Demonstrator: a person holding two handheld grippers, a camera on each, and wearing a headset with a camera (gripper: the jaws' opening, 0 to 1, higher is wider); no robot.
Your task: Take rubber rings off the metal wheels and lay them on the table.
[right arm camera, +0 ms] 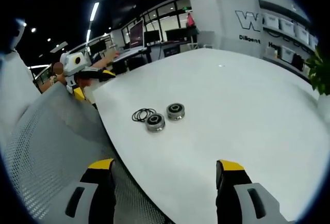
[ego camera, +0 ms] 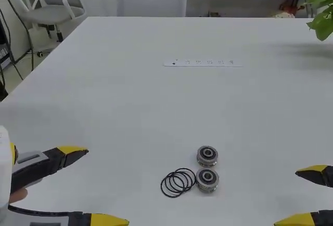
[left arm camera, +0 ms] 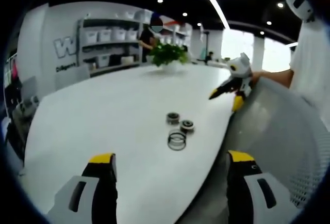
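Observation:
Two metal wheels lie flat near the table's front edge, one [ego camera: 207,155] just behind the other [ego camera: 207,179]. A small pile of several thin black rubber rings [ego camera: 178,181] lies on the table, touching the nearer wheel's left side. My left gripper [ego camera: 99,187] is low at the left, open and holding nothing. My right gripper [ego camera: 294,197] is low at the right, also open and holding nothing. The left gripper view has the wheels [left arm camera: 186,125] and rings [left arm camera: 176,141] well ahead of its own gripper [left arm camera: 171,158]. The right gripper view shows wheels [right arm camera: 154,122], rings [right arm camera: 143,114] and its gripper [right arm camera: 166,165].
A flat white socket strip [ego camera: 203,63] lies mid-table. Chairs [ego camera: 49,7] stand beyond the far edge, and a plant [ego camera: 322,12] leans in at the right. A grey mesh chair back [right arm camera: 46,146] is close beside the table's front edge.

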